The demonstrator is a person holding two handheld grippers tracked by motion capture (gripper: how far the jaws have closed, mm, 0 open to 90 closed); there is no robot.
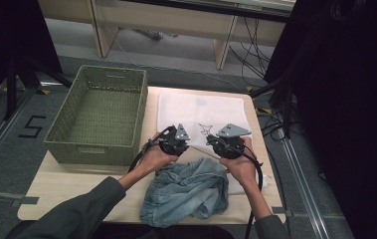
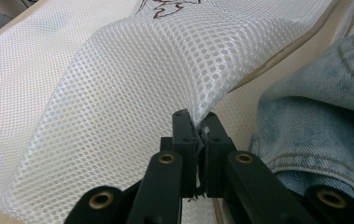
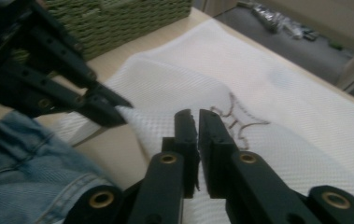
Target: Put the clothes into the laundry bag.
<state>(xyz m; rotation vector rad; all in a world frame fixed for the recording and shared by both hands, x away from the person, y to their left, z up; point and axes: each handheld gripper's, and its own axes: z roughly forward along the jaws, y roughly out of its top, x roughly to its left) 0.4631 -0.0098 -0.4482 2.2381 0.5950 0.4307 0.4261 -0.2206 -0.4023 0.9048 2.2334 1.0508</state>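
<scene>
A white mesh bag (image 1: 201, 107) with a small dark line drawing lies flat on the wooden table (image 1: 66, 184). My left gripper (image 1: 177, 139) is at the bag's near edge, shut on a pinch of mesh (image 2: 118, 93) that lifts into a fold. My right gripper (image 1: 229, 142) is just to its right, jaws shut on the same near edge of the bag (image 3: 268, 93). In the right gripper view the left gripper (image 3: 114, 109) pinches the white corner close by. Crumpled blue jeans (image 1: 186, 191) lie in front of the bag, under my hands.
A green woven basket (image 1: 96, 112) stands empty on the table's left half, beside the bag. Past the table's far edge are grey floor, wooden furniture legs and cables. Black stands rise at both sides.
</scene>
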